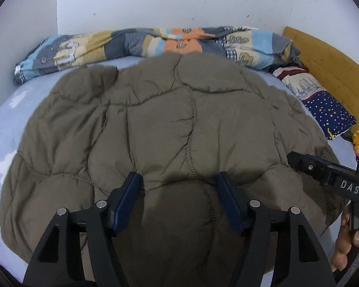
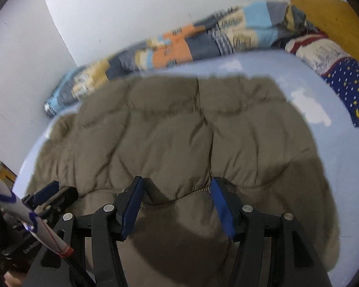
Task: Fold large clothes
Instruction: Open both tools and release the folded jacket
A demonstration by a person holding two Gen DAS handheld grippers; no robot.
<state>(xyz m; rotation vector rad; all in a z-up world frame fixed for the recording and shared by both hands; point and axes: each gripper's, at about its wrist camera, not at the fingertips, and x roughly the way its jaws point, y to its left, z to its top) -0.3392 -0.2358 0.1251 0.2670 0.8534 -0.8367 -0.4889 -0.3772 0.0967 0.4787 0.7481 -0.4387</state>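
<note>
A large olive-brown quilted jacket [image 1: 165,129] lies spread flat on a light blue bed sheet [image 1: 4,129]; it fills the middle of the right wrist view [image 2: 179,134] too. My left gripper [image 1: 178,179] is open and empty, hovering over the jacket's near part. My right gripper [image 2: 176,184] is open and empty over the near part as well. The right gripper's body shows at the right edge of the left wrist view [image 1: 328,172], held by a hand. The left gripper shows at the lower left of the right wrist view [image 2: 47,196].
A patchwork quilt [image 1: 143,43] is bunched along the white wall at the back. A starry blue pillow [image 1: 323,105] lies at the right by a wooden headboard [image 1: 332,64]. The sheet [image 2: 306,100] shows around the jacket.
</note>
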